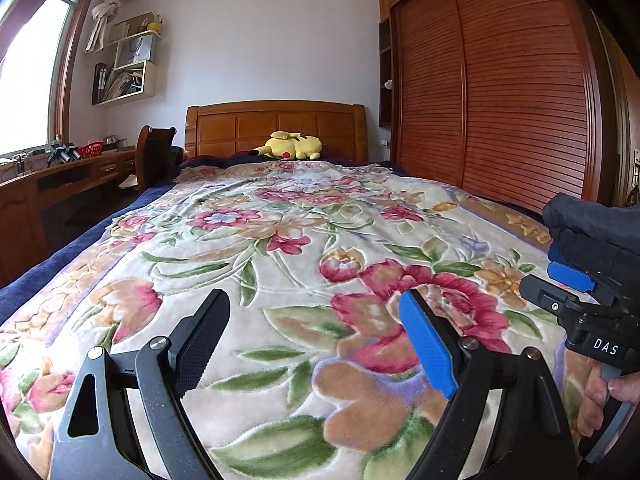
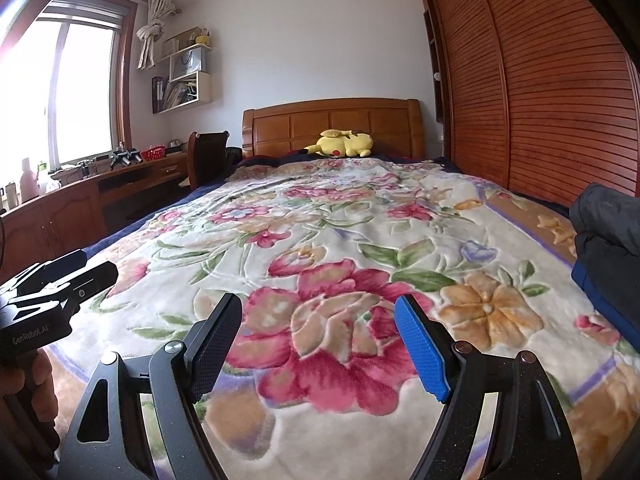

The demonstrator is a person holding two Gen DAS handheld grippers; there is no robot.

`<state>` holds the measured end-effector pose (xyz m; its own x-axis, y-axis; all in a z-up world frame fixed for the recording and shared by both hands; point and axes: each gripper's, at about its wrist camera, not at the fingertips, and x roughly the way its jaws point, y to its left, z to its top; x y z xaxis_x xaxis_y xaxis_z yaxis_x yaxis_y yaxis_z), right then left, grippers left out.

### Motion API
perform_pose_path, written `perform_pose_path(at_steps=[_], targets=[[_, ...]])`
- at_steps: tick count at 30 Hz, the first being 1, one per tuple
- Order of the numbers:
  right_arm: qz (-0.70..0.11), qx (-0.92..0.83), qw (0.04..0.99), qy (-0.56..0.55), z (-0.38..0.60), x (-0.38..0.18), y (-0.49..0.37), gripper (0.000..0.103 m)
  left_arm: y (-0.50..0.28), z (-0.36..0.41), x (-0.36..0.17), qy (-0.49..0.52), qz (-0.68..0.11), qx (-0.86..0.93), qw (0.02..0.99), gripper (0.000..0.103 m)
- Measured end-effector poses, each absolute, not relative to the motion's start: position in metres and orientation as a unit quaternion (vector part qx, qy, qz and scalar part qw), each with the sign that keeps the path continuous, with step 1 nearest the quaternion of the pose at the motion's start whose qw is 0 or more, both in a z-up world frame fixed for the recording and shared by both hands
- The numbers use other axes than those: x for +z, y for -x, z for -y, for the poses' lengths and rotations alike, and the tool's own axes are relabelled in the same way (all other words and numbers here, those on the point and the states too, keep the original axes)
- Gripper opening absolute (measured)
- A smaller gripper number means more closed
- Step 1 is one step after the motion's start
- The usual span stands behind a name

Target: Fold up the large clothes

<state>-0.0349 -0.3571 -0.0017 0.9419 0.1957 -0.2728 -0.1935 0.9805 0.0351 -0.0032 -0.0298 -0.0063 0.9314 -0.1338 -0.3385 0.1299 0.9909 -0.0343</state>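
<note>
Dark garment (image 2: pixel 608 232) sits bunched at bed's right edge on the floral blanket (image 2: pixel 320 240), prob. awaiting spreading, w/ right gripper (image 2: pixel 320 344) nearest it and left gripper (image 1: pixel 316 336) alongside, both w/ jaws spread wide, grasping nothing, hovering over blanket.

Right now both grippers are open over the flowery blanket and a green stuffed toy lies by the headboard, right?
Nearly. The stuffed toy is yellow, not green, as the right wrist view shows. Both the left hand-held gripper and right hand-held gripper are open over the flowery blanket.
</note>
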Motion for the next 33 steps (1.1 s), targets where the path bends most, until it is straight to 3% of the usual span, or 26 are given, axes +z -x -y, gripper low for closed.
perform_pose_path(at_steps=[33], targets=[[-0.133,0.097,0.986,-0.007,0.357,0.000,0.033,0.080,0.015,0.030,0.001,-0.004,-0.156,-0.057,0.986,0.087]])
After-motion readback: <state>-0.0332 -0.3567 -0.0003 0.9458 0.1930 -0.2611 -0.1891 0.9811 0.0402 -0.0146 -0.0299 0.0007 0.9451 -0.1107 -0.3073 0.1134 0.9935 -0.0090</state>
